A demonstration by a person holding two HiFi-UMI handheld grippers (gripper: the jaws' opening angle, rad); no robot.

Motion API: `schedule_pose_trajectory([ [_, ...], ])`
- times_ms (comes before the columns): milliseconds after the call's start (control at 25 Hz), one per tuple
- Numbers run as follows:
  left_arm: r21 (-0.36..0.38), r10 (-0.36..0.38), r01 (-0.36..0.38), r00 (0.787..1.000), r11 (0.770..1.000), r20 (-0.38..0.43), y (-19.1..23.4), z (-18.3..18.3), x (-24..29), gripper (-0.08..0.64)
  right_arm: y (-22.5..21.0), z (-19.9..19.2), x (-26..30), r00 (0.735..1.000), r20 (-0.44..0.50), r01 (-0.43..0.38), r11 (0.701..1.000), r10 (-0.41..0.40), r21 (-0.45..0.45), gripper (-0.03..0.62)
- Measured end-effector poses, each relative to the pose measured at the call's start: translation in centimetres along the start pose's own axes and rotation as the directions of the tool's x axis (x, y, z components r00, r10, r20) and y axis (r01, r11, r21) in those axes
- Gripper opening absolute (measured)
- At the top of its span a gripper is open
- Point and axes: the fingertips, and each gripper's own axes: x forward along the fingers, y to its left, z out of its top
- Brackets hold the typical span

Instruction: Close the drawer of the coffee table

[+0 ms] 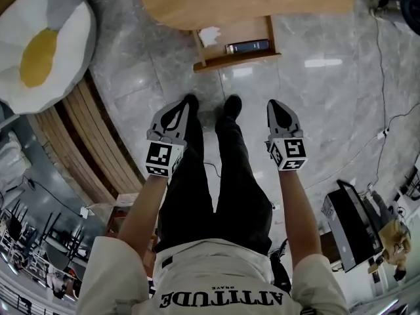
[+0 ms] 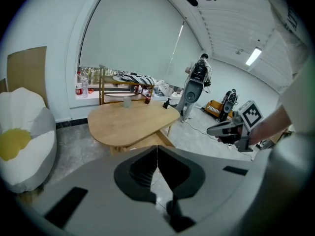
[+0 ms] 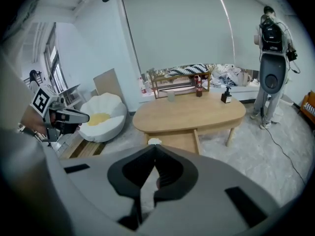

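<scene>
1. Jaws on the left gripper (image 1: 178, 109) and the right gripper (image 1: 277, 107) are both sitting pressed together, gripping nothing. The two are hanging side by side above the person's shoes (image 1: 231, 104), pointing toward the drawer.
2. The drawer (image 1: 237, 52) is standing pulled out from under the coffee table (image 1: 243, 2), with its front edge facing the grippers and well apart from them.
3. Risk, as I am judging it: an off-centre push could skew the drawer and jam it. A hard shove could slam it, or a tip could slide off the front.
4. Inside the drawer a white crumpled tissue (image 1: 209, 36) is lying at the left, with a dark flat box (image 1: 247, 46) just beside it.
</scene>
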Motion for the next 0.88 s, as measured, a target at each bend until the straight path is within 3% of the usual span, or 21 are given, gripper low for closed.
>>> schedule_pose_trajectory([
  [880, 0.021, -0.02, 0.02, 1.0, 1.0, -0.018, 2.7, -8.5, 8.6, 0.023, -1.6, -7.5, 10.8, 0.999, -0.036, -0.024, 1.0, 0.024, -0.015, 0.02],
])
